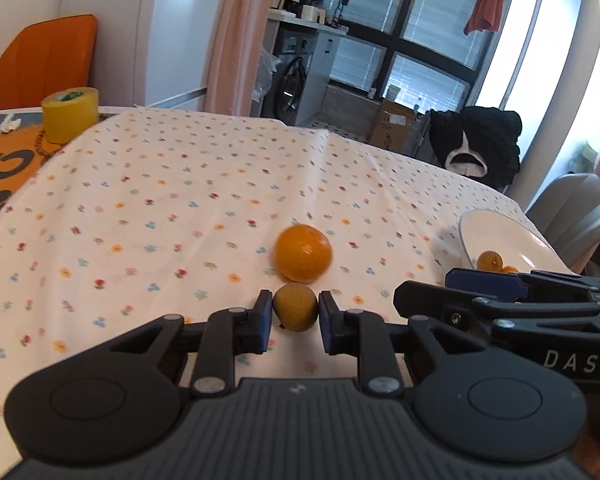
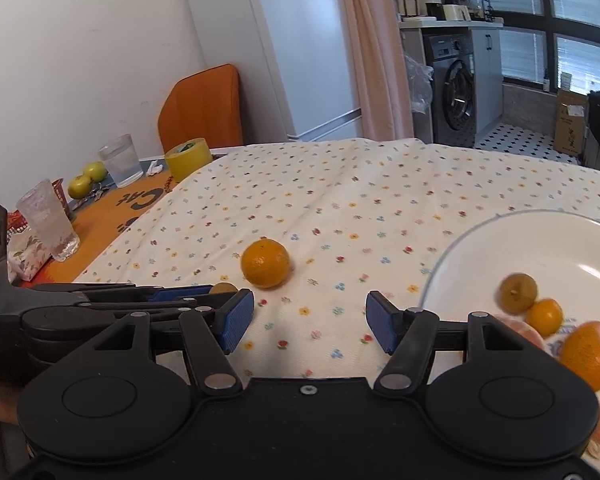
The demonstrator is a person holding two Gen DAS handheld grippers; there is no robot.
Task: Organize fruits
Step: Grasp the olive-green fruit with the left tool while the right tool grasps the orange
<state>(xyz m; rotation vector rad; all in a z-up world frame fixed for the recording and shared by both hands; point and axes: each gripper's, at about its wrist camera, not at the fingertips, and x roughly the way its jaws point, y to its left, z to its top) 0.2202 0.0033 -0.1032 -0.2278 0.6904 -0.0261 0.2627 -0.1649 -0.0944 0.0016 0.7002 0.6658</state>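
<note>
Orange matting at the left carries two glasses (image 2: pixel 118 160), green apples (image 2: pixel 86 180) and a yellow tape roll (image 1: pixel 70 114). On the flowered tablecloth (image 1: pixel 180 184), the left gripper (image 1: pixel 295 316) has its blue pads pressed on either side of a small brownish fruit (image 1: pixel 295 307), with an orange (image 1: pixel 303 253) lying just beyond it. The right gripper (image 2: pixel 309 318) hangs spread wide and empty above bare cloth. Farthest right, a white plate (image 2: pixel 540 236) holds several more fruits.

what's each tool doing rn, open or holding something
Left tool: closed around the small brownish fruit on the tablecloth, fingers at its sides.
Right tool: open, holding nothing, beside the white plate.
</note>
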